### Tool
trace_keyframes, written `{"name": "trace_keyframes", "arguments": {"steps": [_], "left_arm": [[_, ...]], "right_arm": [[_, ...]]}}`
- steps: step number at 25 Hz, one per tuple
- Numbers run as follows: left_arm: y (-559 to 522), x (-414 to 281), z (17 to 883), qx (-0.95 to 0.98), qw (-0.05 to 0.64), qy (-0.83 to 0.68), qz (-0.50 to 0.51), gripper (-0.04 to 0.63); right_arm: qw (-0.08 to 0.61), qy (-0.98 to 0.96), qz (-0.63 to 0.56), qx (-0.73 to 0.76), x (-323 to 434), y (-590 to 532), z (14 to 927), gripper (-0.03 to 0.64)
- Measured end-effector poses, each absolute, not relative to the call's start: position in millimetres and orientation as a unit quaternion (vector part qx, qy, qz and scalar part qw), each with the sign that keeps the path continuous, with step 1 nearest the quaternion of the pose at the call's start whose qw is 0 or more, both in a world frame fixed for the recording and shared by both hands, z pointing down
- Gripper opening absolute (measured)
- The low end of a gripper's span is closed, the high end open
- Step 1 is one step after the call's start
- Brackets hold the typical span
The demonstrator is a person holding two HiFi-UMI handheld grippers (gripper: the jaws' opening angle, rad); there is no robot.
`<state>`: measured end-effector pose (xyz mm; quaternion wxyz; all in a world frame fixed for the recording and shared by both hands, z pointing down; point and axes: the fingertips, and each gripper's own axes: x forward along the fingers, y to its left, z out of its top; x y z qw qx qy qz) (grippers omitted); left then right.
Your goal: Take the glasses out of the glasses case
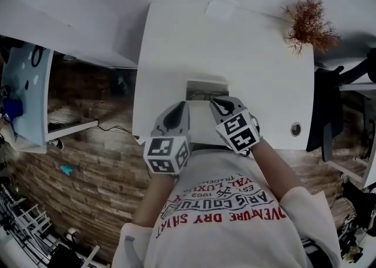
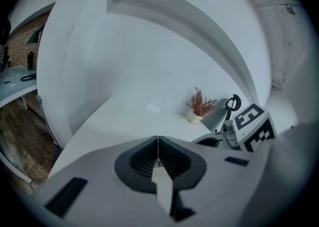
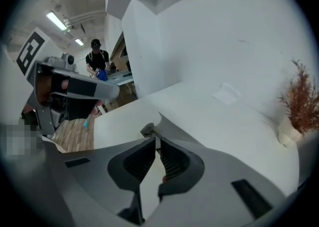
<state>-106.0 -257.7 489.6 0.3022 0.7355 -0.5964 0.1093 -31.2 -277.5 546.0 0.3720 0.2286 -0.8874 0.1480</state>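
White table (image 1: 252, 55): at its near edge, left gripper (image 1: 178, 109) and right gripper (image 1: 218, 104) angle downward, jaws together, just short of the open glasses case (image 1: 206, 84) holding the glasses (image 1: 207, 93).

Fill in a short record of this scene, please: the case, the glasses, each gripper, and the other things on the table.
table: white table
glasses case: open, near the table's front edge, just ahead of both grippers
glasses: dark frame, lying inside the case, not yet taken out
left gripper: jaws shut, nothing between them
right gripper: jaws shut, tips at the case's edge; whether they grip it cannot be told
other things: dried plant at the far right corner; white card at the far edge
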Motion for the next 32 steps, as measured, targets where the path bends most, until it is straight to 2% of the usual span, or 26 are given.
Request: {"name": "trace_keyframes", "arguments": {"steps": [1, 2, 3, 12, 19, 26, 32], "left_arm": [[-259, -108, 492, 0.737, 0.305, -0.593, 0.113, 0.008], [-261, -111, 495, 0.737, 0.307, -0.59, 0.118, 0.008], [-261, -114, 499, 0.737, 0.31, -0.588, 0.122, 0.008], [-273, -134, 517, 0.728, 0.334, -0.583, 0.136, 0.008], [-283, -137, 520, 0.727, 0.342, -0.581, 0.13, 0.008], [-282, -136, 525, 0.726, 0.355, -0.575, 0.126, 0.008], [-283, -138, 524, 0.725, 0.355, -0.578, 0.124, 0.008]], "right_arm": [[0.384, -0.884, 0.147, 0.223, -34, -279, 552, 0.035], [0.394, -0.881, 0.147, 0.217, -37, -280, 559, 0.093], [0.403, -0.878, 0.146, 0.214, -39, -281, 565, 0.123], [0.471, -0.857, 0.118, 0.172, -51, -305, 594, 0.123], [0.526, -0.836, 0.103, 0.117, -52, -303, 615, 0.087], [0.544, -0.838, 0.001, 0.039, -52, -302, 619, 0.03], [0.539, -0.842, -0.019, 0.01, -50, -303, 617, 0.025]]}}
